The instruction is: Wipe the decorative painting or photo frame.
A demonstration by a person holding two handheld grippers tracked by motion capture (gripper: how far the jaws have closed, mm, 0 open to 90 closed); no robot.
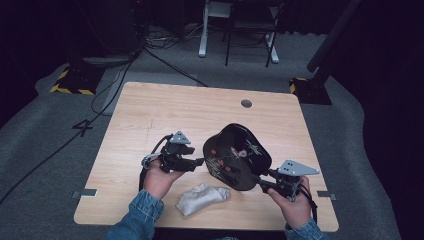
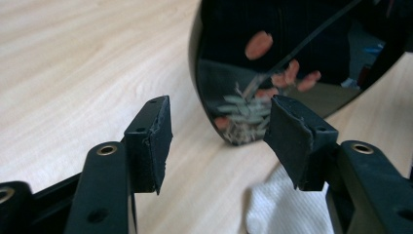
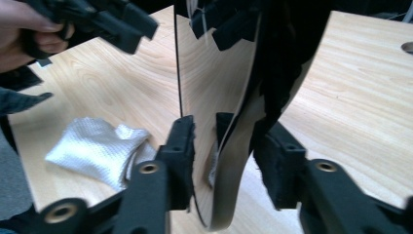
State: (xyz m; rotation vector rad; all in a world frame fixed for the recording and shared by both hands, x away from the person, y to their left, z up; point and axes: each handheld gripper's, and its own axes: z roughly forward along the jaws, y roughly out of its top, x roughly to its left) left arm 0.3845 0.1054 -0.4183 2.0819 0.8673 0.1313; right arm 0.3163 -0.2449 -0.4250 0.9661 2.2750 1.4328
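The right claw [image 1: 267, 181] grips the rim of a glossy black tray [image 1: 235, 152], holding it tilted up on edge near the bench's [image 1: 165, 107] front right corner. The left claw [image 1: 199, 161] hangs wide open just beside the tray, holding nothing. The white cloth [image 1: 202, 198] lies unused by the front edge, so wiping seems not yet begun. The tray bears red blossoms and pale sprigs.
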